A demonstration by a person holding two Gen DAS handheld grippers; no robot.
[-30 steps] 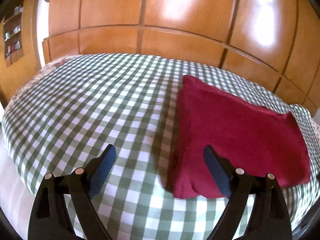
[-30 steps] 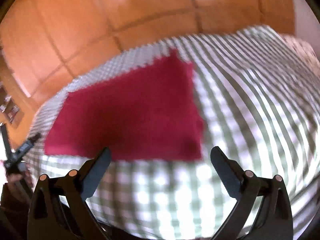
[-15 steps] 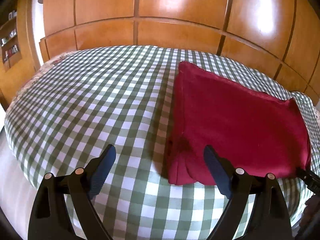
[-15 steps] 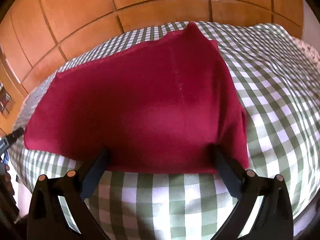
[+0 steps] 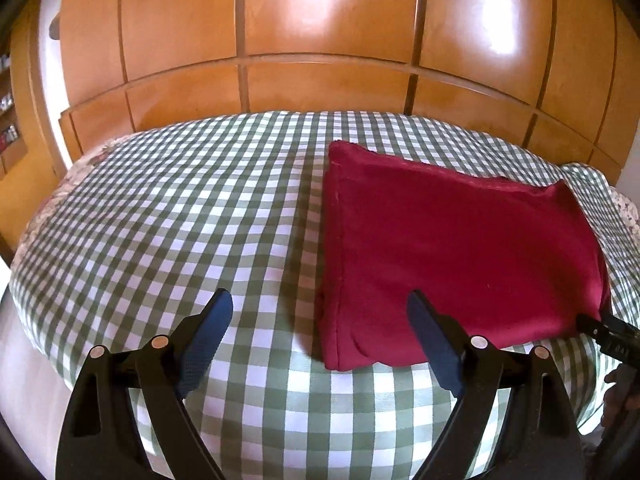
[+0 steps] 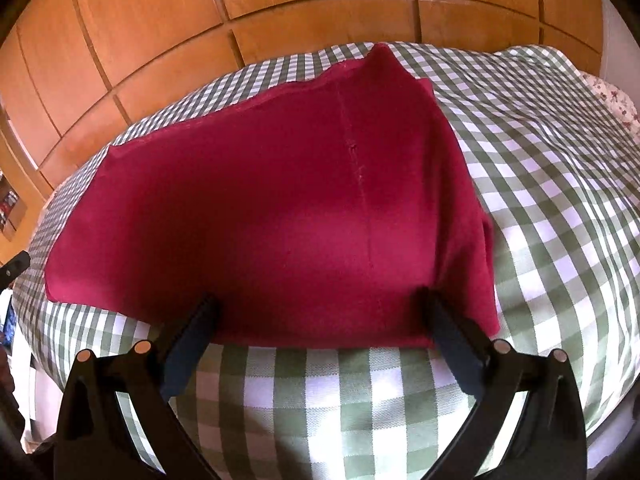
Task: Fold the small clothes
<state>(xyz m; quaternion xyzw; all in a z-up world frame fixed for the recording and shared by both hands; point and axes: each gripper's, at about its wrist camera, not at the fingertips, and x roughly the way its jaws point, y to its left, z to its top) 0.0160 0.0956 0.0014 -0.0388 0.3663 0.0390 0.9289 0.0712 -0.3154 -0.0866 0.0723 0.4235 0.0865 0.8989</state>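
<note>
Home bedroom: checked bedspread (image 5: 168, 216), wooden wardrobe doors (image 5: 328, 28).

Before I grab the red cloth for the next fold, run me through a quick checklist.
1. Left gripper open: ok, jaws wide, nothing between the pads.
2. Right gripper open: ok, jaws wide at the near edge.
3. Red cloth lying flat on the checked cover: ok.
4. Left gripper lined up on the near left corner: ok, the corner sits between its fingers.
5. Right pads touching the cloth: cannot tell.
6. Right side edge tidy: not ok, a layer sticks out.
</note>
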